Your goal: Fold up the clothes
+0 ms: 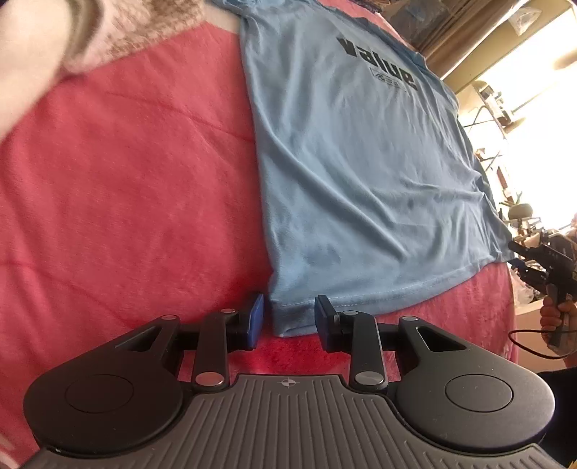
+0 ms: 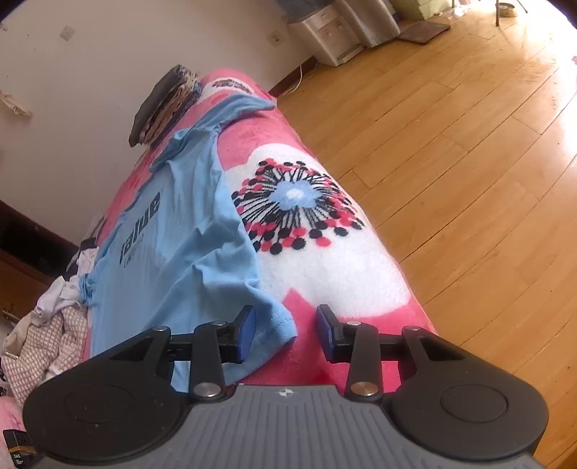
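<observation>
- Left wrist view: the left claw (image 1: 288, 319) is spread wide and grasps nothing. Its blue pads (image 1: 256, 317) sit on either side of the near hem corner of the shirt (image 1: 360, 162).
- The light blue shirt lies flat, print up, on a pink blanket (image 1: 126, 180). Black letters reading "value" appear upside down at its far end.
- At the right edge a hand (image 1: 557, 317) holds the right claw (image 1: 530, 263) just off the shirt's other hem corner; from here I cannot tell how its jaws stand.
- A pale fuzzy cloth (image 1: 72, 32) fills the top left corner.
- Right wrist view: the right claw (image 2: 286, 330) is released, jaws apart, with a hem corner of the shirt (image 2: 180, 234) lying between the fingers, nearer the left pad (image 2: 247, 333).
- The blanket (image 2: 324, 353) shows a white patch with a dotted flower (image 2: 295, 205) beside the shirt.
- A folded stack (image 2: 166, 104) rests beyond the collar; loose clothes (image 2: 54, 324) are heaped at the left. A wood floor (image 2: 468, 162) lies to the right.
</observation>
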`<move>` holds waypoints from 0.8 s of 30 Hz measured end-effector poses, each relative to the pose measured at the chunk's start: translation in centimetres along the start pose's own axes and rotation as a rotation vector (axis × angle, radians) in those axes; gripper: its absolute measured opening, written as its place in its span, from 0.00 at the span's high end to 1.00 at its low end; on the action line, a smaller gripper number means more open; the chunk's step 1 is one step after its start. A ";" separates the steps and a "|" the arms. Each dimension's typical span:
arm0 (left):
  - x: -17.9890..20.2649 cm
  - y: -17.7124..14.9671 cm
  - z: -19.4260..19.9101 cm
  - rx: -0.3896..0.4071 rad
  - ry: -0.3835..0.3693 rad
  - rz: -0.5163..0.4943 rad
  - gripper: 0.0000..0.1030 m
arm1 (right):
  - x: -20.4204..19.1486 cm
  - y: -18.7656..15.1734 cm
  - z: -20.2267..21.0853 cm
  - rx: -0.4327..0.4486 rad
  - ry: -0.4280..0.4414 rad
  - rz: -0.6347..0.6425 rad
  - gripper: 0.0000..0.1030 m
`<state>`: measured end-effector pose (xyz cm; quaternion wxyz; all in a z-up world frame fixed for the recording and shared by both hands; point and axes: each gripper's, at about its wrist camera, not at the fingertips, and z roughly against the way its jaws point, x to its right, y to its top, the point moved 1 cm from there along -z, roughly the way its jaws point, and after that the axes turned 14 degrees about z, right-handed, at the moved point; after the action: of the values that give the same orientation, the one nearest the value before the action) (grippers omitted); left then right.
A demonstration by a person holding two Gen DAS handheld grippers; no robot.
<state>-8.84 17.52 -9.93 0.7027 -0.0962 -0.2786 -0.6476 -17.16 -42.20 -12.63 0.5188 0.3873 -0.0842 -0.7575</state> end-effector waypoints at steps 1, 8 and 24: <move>0.2 -0.2 0.0 0.007 0.008 -0.017 0.80 | 0.0 0.0 0.0 -0.002 0.002 0.002 0.61; 0.5 -0.7 -0.5 -0.016 0.009 -0.039 0.81 | -0.7 0.1 0.6 0.003 -0.017 0.054 0.61; 1.4 -0.5 4.1 -0.005 0.034 -0.049 0.99 | -6.4 -0.2 3.2 -0.082 -0.117 0.309 0.97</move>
<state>-10.39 18.28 -5.91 0.6911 -0.0802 -0.2672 -0.6668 -18.41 -37.56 -7.36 0.6387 0.3036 -0.1417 -0.6927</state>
